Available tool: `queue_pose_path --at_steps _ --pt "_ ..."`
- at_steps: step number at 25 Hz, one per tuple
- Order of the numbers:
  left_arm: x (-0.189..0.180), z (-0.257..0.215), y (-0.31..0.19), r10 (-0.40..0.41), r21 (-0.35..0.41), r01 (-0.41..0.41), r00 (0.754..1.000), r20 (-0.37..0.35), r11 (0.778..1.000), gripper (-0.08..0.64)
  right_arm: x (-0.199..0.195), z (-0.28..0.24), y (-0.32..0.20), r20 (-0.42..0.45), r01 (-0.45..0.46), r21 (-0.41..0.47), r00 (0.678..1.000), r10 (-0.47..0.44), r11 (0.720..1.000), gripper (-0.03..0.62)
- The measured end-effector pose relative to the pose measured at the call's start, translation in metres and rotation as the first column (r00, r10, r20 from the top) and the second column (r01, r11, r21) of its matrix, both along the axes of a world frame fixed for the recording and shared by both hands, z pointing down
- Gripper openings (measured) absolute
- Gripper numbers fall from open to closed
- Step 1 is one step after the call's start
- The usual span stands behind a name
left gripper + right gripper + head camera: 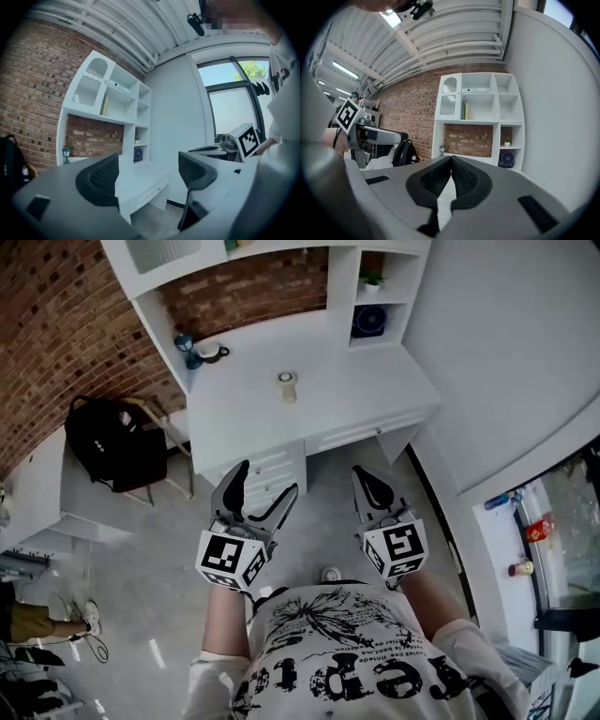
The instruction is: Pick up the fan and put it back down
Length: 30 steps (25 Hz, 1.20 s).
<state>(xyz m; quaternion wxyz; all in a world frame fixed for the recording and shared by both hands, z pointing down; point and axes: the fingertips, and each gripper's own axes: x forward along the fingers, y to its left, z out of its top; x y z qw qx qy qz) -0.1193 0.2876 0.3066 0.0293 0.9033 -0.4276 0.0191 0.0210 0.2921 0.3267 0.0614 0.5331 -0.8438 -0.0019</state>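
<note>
Step in hand, as I judge it: the approach, w/ nothing picked up yet. The fan (368, 322) stood in a low cubby of the shelf (410, 277), far ahead of both grippers & a bit to the right of the right gripper (364, 474). To do it well, the person should first walk up to the desk (319, 418), because from here neither gripper could reach. The cubby looked narrow, so one gripper should go in straight, jaws wide, & take the fan by its base or frame, not the grille. Which part is firm I cannot tell, as the fan was too small in all views. Lift only a little, keep it upright & clear of the cubby's top. Then set it down in the same place & release only when it stands.

The tools: the left gripper (267, 479) had its jaws spread wide. Only the far desk & floor showed between them, so it held & touched nothing. The right gripper had its jaws pressed together at the tips, w/ nothing between. It would need to open before taking the fan. Both hung in the air in front of the person's chest, well apart from the desk. A cup (287, 387) stood on the desk ahead of the left gripper, not in the path to the cubby.
</note>
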Motion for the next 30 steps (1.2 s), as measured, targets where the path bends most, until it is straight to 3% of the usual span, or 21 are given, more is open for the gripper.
queue_pose_path --at_steps 5,13,24,30 --pt "0.033 0.01 -0.047 -0.066 -0.037 0.067 0.997 0.028 0.997 0.393 0.036 0.011 -0.056 0.002 0.046 -0.025 0.999 -0.046 0.999 0.015" --pt "0.046 0.043 -0.13 -0.142 -0.111 0.147 0.989 0.047 0.983 0.393 0.056 0.036 -0.138 -0.005 0.091 -0.077 0.996 -0.091 0.993 0.015" --pt "0.047 0.078 -0.327 -0.187 -0.18 0.194 0.981 0.057 0.964 0.393 0.051 0.056 -0.332 0.002 0.117 -0.126 0.993 -0.118 0.985 0.015" --pt "0.048 0.105 -0.419 -0.199 -0.219 0.219 0.974 0.109 0.951 0.393 0.05 0.065 -0.427 -0.019 0.139 -0.133 0.99 -0.142 0.981 0.015"
